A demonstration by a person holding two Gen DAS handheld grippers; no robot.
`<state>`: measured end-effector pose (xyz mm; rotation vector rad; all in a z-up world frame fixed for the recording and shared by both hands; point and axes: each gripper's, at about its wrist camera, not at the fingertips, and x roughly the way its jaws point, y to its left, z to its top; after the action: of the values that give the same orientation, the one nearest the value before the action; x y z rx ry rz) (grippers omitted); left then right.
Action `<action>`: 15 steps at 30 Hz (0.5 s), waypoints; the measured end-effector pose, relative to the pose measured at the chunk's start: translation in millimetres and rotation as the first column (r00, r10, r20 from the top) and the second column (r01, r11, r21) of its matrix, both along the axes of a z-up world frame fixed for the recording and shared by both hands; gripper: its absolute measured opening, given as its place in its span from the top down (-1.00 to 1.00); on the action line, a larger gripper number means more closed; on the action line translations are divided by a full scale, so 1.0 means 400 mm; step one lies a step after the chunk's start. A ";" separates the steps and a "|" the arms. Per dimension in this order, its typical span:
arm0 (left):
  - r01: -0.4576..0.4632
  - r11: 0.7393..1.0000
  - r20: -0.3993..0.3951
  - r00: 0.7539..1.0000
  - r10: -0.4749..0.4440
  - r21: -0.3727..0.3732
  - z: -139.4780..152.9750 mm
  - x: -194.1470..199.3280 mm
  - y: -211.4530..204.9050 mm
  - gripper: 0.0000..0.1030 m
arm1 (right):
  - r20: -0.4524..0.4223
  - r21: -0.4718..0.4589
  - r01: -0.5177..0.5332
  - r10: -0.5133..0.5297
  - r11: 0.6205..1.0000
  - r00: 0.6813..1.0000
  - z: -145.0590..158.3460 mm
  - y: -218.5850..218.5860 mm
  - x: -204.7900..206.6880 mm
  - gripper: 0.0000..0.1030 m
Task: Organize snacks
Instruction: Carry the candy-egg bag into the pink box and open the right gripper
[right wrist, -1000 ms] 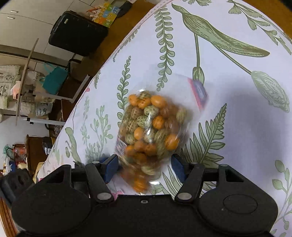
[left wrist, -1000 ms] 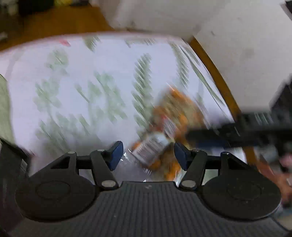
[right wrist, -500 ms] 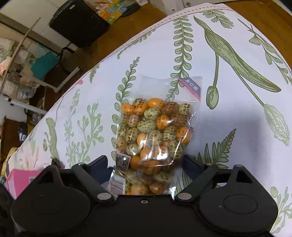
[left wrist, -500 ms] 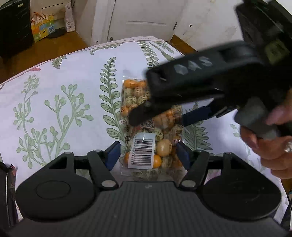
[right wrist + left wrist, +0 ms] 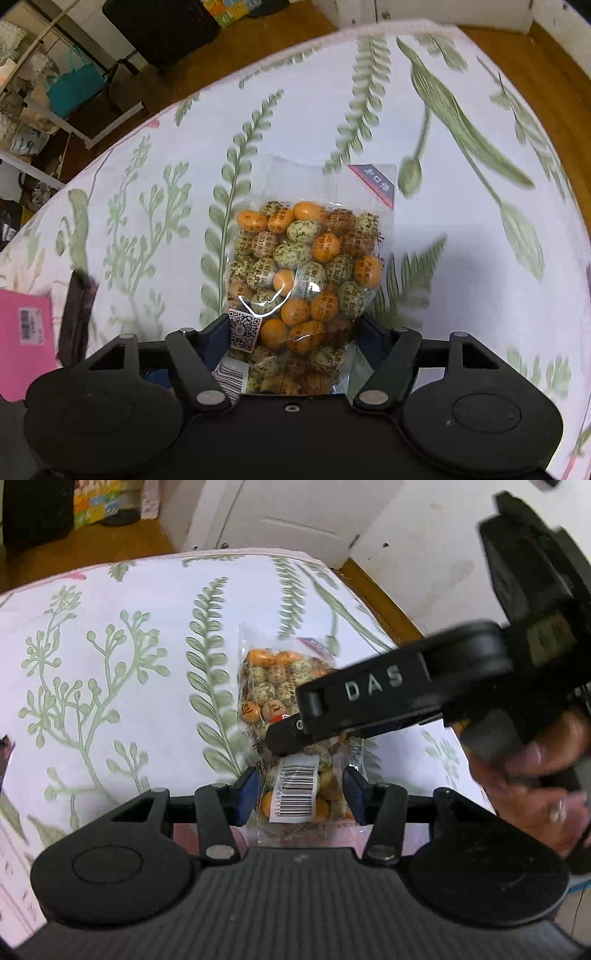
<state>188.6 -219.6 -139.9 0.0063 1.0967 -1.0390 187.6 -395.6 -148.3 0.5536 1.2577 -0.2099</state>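
The snack bag [image 5: 303, 273] lies lengthwise between both grippers' wide-spread fingers; the right gripper [image 5: 291, 332] straddles it closer than the left gripper [image 5: 301, 794].

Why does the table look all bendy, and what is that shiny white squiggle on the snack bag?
Left wrist view: the fisheye lens curves the tablecloth, and the right gripper is slightly blurred. Right wrist view: the squiggle is glare on the clear snack bag; the tablecloth edges look smeared and bent.
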 end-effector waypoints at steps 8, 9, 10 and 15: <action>0.044 0.998 0.013 0.999 -0.044 0.052 0.060 -0.108 0.047 0.08 | -0.027 0.063 -0.019 0.020 0.998 0.999 0.034 0.047 -0.095 -0.46; 0.046 0.997 0.021 0.999 -0.047 0.063 0.068 -0.120 0.054 0.10 | -0.022 0.066 -0.026 0.027 0.998 0.999 0.041 0.056 -0.106 -0.46; 0.047 0.996 0.028 0.998 -0.050 0.074 0.074 -0.131 0.061 0.11 | -0.015 0.064 -0.036 0.037 0.997 0.999 0.046 0.067 -0.116 -0.45; 0.039 0.992 0.043 0.998 -0.044 0.116 0.105 -0.162 0.094 0.14 | 0.046 0.029 -0.108 0.107 0.994 0.993 0.076 0.129 -0.153 -0.45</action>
<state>123.7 -182.1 -97.9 0.1454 1.1173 -1.0067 126.2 -344.2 -117.9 0.5135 1.2458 -0.0871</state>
